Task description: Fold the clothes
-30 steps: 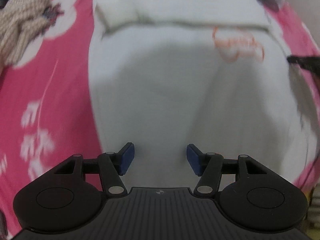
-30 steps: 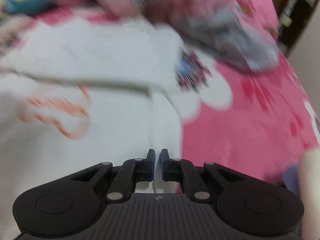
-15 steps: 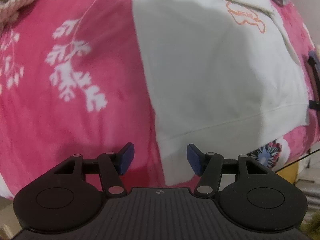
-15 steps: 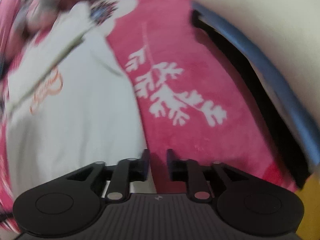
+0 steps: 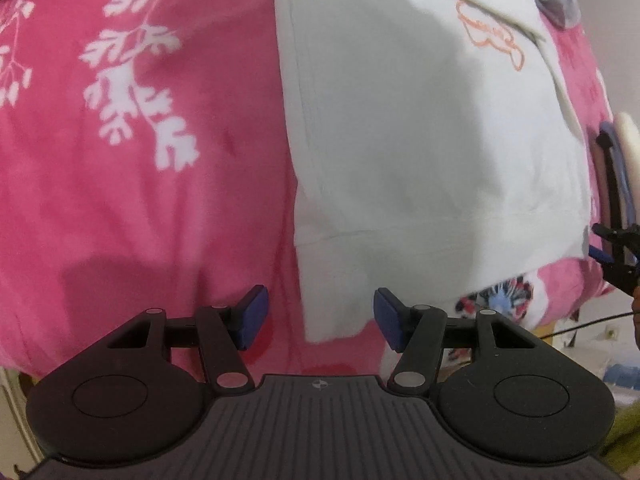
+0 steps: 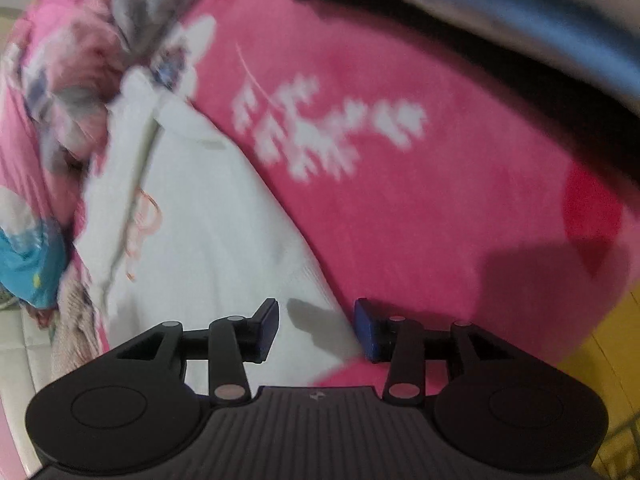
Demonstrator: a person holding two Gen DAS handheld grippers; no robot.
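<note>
A white garment (image 5: pixel 420 128) with an orange outline print (image 5: pixel 490 36) lies flat on a pink bedspread (image 5: pixel 140 200) patterned with white leaves. My left gripper (image 5: pixel 320 320) stands open above the garment's near hem corner, which lies in the gap without touching the blue pads. In the right wrist view the same white garment (image 6: pixel 208 224) runs diagonally, its bottom corner between the jaws of my right gripper (image 6: pixel 316 326). Those jaws are opening, and the pads are apart from the cloth. The right gripper also shows at the far right edge of the left wrist view (image 5: pixel 618 248).
A heap of other clothes (image 6: pixel 80 60), pink, grey and blue, lies beyond the garment's far end. A knitted beige piece (image 6: pixel 74 320) hangs near the bed's edge. A person's clothing (image 6: pixel 520 8) fills the upper right of the right wrist view. Yellow floor (image 6: pixel 612 344) lies beyond the bed.
Both grippers moved from the garment's chest area to its bottom hem corners. The right gripper rolled strongly and went from shut to open. The left stayed open.
</note>
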